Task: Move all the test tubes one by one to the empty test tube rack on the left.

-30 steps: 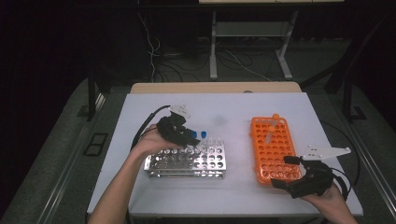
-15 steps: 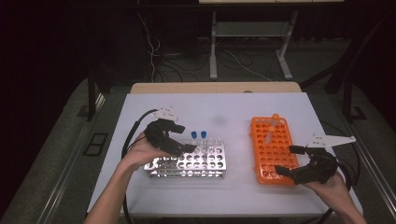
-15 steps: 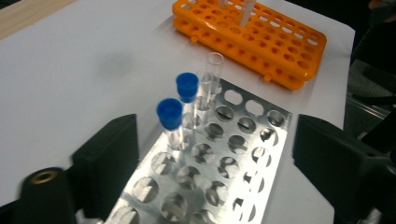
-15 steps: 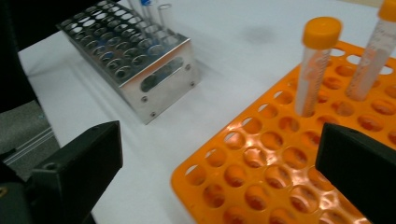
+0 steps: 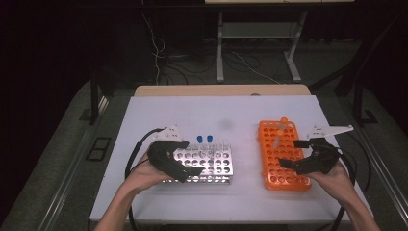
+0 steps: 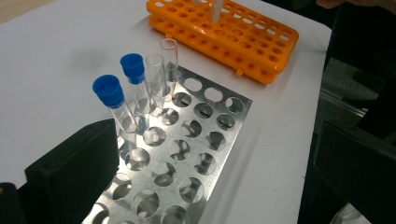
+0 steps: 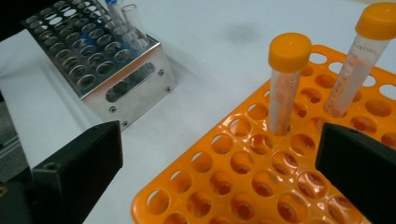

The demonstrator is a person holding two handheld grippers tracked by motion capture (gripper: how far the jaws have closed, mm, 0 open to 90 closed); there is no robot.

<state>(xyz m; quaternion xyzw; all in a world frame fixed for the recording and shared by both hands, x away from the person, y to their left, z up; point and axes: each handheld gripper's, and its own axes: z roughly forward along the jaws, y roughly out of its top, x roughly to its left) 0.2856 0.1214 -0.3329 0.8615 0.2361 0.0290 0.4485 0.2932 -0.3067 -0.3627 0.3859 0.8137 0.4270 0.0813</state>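
Now the left gripper (image 5: 185, 168) has drawn back from the blue-capped tubes (image 6: 121, 100), which stand in the steel rack (image 5: 211, 163); its jaws have just been opening, wide apart, holding nothing. The right gripper (image 5: 293, 155) hangs spread over the orange rack (image 5: 276, 159), empty.

White table (image 5: 159, 115) edged by a wooden strip (image 5: 221, 90); beyond it, a dark floor with loose cables (image 5: 168, 53) and a metal stand (image 5: 255, 33).

Two racks stand on the counter (image 5: 159, 115): one metal rack (image 5: 211, 163) and one orange rack (image 5: 279, 166). The metal rack holds two blue-capped tubes (image 6: 109, 95) and two uncapped clear tubes (image 6: 169, 60). The orange rack holds two orange-capped tubes (image 7: 286, 79).
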